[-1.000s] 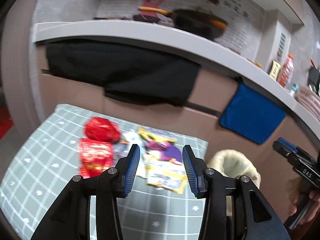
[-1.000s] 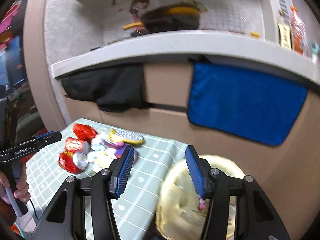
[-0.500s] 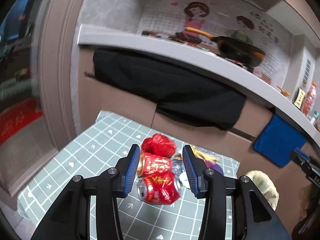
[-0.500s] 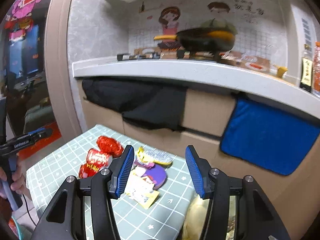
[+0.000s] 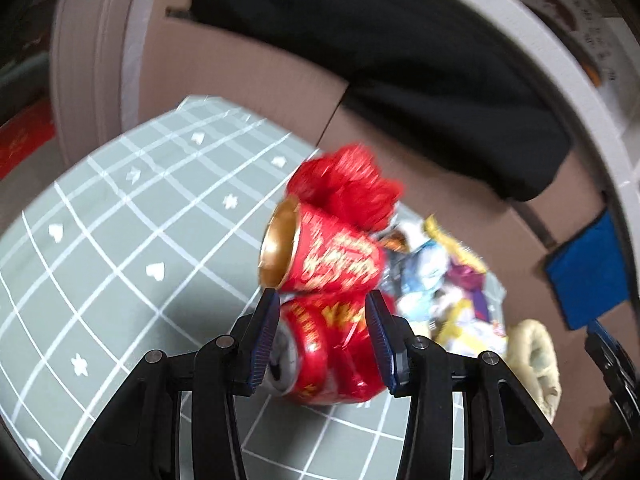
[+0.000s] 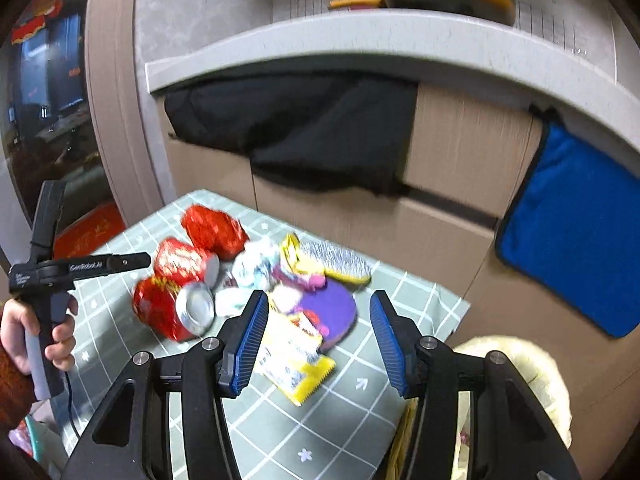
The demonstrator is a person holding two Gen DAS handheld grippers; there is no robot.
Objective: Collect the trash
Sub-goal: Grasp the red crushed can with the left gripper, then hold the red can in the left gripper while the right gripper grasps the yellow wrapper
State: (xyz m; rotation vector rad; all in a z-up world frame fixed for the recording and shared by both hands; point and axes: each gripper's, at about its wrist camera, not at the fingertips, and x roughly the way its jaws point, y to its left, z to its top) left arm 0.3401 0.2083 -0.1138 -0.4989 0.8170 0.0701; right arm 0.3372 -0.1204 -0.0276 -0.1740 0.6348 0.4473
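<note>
A pile of trash lies on a green checked tablecloth (image 5: 120,240). Two crushed red cans lie side by side: the near can (image 5: 324,352) sits between the fingers of my open left gripper (image 5: 322,336), the far can (image 5: 324,260) just beyond it. A crumpled red wrapper (image 5: 344,192) lies behind them. In the right wrist view the cans (image 6: 172,304), a yellow snack packet (image 6: 296,364), a purple wrapper (image 6: 332,308) and white wrappers (image 6: 252,268) lie ahead of my open, empty right gripper (image 6: 316,340). The left gripper (image 6: 100,266) shows there, near the cans.
A yellowish open trash bag (image 6: 520,380) hangs off the table's right edge; it also shows in the left wrist view (image 5: 536,356). Behind stand cardboard cabinet fronts, a black cloth (image 6: 296,128), a blue cloth (image 6: 568,240) and a white counter (image 6: 360,44) with a pan.
My left gripper has moved in low over the table so the near red can now sits between its fingers. My right gripper has turned left and down toward the wrappers.
</note>
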